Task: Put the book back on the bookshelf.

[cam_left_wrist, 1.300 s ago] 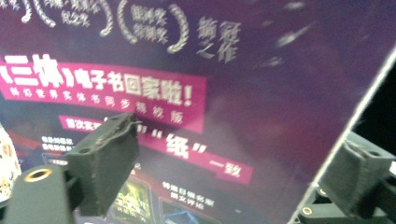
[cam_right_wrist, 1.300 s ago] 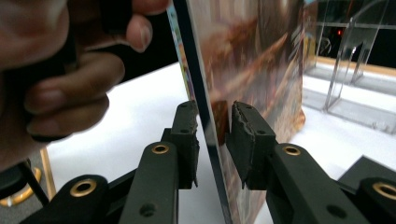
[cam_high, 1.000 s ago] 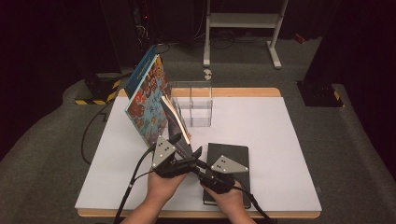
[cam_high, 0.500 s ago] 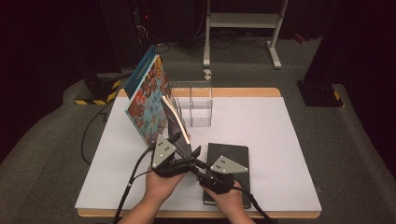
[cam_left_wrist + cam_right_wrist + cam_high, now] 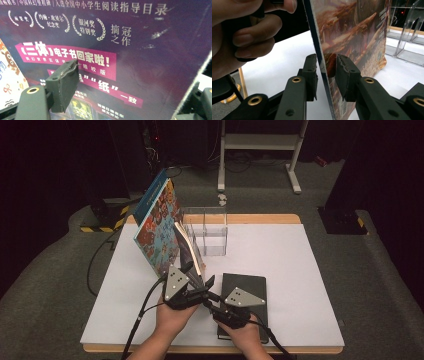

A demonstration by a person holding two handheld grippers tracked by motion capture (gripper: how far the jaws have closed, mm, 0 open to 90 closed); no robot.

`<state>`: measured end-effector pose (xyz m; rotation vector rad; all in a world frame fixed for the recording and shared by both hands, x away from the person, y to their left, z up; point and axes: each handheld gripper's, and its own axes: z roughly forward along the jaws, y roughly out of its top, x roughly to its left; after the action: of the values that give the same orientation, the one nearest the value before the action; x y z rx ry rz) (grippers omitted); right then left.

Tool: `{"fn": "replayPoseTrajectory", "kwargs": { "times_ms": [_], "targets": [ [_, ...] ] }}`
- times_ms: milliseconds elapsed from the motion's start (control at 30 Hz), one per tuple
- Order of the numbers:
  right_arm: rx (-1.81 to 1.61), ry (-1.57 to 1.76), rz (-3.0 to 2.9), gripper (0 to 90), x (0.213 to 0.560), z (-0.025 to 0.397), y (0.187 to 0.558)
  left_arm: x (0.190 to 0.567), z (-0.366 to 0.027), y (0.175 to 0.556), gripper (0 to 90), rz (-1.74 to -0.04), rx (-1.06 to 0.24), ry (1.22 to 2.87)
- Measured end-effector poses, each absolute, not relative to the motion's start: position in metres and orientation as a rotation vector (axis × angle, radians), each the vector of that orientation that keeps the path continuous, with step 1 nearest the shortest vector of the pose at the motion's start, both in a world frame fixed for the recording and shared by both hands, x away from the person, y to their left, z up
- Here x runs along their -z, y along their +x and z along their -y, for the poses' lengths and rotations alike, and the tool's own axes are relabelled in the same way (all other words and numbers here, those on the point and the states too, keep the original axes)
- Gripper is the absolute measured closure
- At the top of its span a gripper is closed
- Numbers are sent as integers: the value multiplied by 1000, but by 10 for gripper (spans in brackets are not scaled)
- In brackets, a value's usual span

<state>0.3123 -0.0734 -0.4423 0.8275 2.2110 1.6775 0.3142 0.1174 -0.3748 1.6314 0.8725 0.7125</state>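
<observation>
Right gripper view: paperback (image 5: 352,32), upright, its lower edge between the right gripper's (image 5: 325,75) jaws, which stand slightly apart, not yet clamped. Left gripper (image 5: 125,100): jaws spread against the book's back cover. Step: regrasping. Next: close right jaws squarely, then carry toward clear rack (image 5: 207,230) ahead.

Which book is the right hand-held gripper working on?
On the white table, just in front of the clear acrylic rack, two books stand tilted. It is the nearer, thinner book, leaning on the big colourful picture book; its cover is dark purple.
</observation>
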Motion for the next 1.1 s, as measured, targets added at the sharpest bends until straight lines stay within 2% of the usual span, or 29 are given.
{"fn": "replayPoseTrajectory", "kwargs": {
  "times_ms": [233, 400, 600, 867, 1100],
  "targets": [
    [-1681, 818, -2224, 691, 442, 71, 312, 375, -114, 314, 198, -881, -718, 1627],
    [-1673, 818, -2236, 668, 442, 74, 311, 375, -118, 314, 289, -870, -729, 1632],
    [-1634, 822, -2222, 653, 441, 87, 306, 374, -120, 313, 328, -855, -737, 1635],
    [-1585, 875, -2122, 642, 440, 122, 306, 373, -121, 308, 417, -836, -766, 1652],
    [-1508, 980, -2014, 631, 447, 156, 318, 371, -125, 305, 534, -826, -782, 1675]
  ]
}}
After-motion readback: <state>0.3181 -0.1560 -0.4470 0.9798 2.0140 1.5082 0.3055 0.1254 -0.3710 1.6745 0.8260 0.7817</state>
